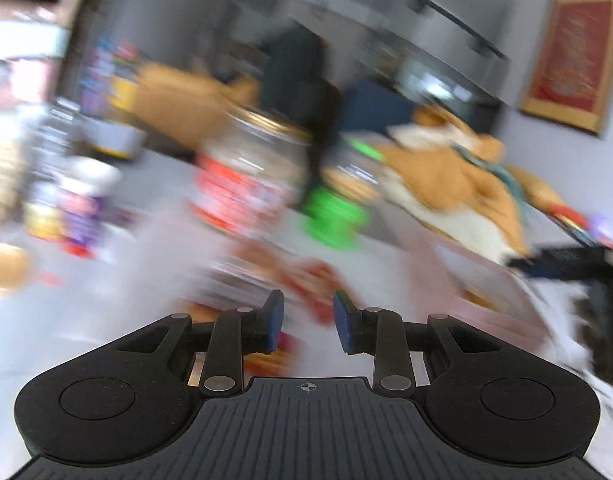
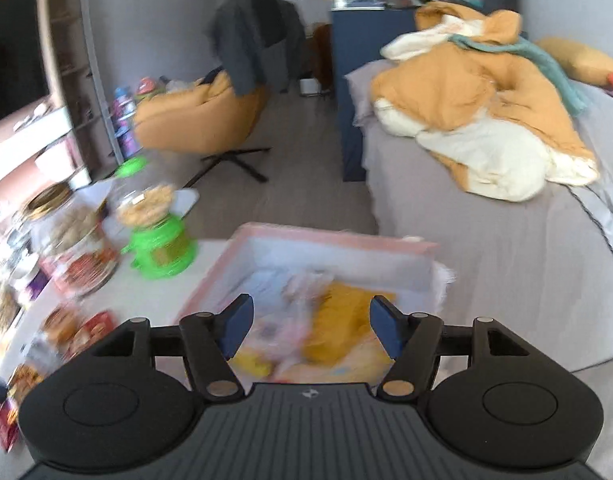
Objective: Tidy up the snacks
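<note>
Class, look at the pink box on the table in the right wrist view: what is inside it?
The pink box holds a pile of snack packets, yellow, orange and pale pink, blurred so no labels read. Its near part is hidden behind the right gripper, and whatever lies under the top packets is covered.

My 2 grippers have blue pads (image 2: 236, 328). The box (image 2: 330, 238) has a pink rim, one dispenser (image 2: 162, 248) a green base, one jar (image 1: 242, 188) a red label.

blur: packets in pink box (image 2: 330, 240) unreadable | jar (image 1: 246, 172) label smeared
</note>
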Motion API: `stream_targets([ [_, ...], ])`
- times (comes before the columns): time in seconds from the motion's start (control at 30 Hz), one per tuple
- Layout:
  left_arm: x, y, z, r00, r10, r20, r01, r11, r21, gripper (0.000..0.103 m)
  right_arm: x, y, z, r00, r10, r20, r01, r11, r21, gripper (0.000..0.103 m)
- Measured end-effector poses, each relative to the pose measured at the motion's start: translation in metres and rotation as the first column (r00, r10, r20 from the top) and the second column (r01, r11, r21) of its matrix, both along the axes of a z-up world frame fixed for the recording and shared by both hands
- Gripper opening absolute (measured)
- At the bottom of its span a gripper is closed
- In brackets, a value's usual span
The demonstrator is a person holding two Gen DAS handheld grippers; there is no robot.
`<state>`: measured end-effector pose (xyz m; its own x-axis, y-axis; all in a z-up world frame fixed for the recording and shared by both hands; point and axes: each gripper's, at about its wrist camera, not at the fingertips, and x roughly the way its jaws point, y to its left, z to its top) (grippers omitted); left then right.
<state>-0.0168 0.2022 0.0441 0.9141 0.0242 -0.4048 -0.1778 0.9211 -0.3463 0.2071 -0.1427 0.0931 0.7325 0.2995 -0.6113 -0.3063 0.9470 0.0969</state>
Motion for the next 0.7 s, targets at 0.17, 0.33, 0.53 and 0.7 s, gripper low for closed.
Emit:
stream_targets([
  [0.17, -0.020, 0.042, -0.008, 0.988, 0.154, -0.032, -0.155, 0.986, -0.057, 0.031, -0.033, 0.078, 0.000, 0.982, 0.186, -0.013, -0.186, 0.982, -0.036, 0.075],
  [0.33, -0.027, 0.046, -0.023, 0.992, 0.109, -0.070, -0.114, 0.991, -0.070, 0.031, -0.043, 0.168, -0.023, 0.940, 0.330, -0.086, -0.334, 0.942, -0.036, 0.075],
  [0.53, -0.031, 0.048, -0.043, 0.994, 0.083, -0.072, -0.089, 0.992, -0.084, 0.031, -0.033, 0.230, -0.063, 0.930, 0.349, -0.112, -0.358, 0.931, -0.068, 0.075],
  [0.7, -0.031, 0.045, -0.046, 0.997, 0.046, -0.057, -0.052, 0.994, -0.098, 0.031, -0.044, 0.267, -0.071, 0.890, 0.448, -0.086, -0.456, 0.885, -0.099, 0.075],
])
